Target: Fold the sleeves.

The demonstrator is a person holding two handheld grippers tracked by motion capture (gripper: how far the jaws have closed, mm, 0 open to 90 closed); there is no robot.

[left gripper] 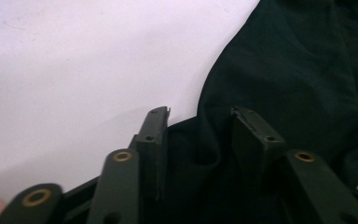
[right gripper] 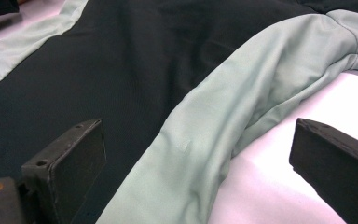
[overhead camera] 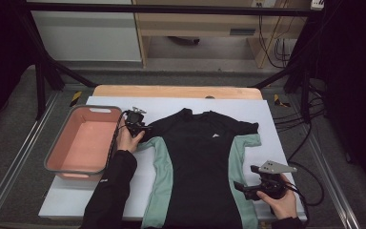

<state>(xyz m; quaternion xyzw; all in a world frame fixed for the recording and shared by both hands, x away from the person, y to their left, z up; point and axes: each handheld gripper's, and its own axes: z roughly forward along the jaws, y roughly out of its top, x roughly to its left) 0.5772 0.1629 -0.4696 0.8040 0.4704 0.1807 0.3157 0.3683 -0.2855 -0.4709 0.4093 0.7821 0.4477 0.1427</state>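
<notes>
A black short-sleeved shirt (overhead camera: 198, 162) with pale green side panels lies flat, front up, on the white table cover (overhead camera: 100, 107). My left gripper (overhead camera: 140, 128) is down at the shirt's left sleeve. In the left gripper view its jaws (left gripper: 200, 114) stand partly apart, with a raised fold of the black sleeve (left gripper: 279, 70) between them; the pads do not visibly pinch it. My right gripper (overhead camera: 240, 187) rests low at the shirt's right side near the hem. Its jaws (right gripper: 198, 128) are wide apart and straddle the green side panel (right gripper: 242, 93).
A pink basket with a grey rim (overhead camera: 57, 148) stands on the table's left, right beside the left hand. Cables trail off the table's right edge (overhead camera: 310, 191). Black frame posts (overhead camera: 40, 86) stand behind the table.
</notes>
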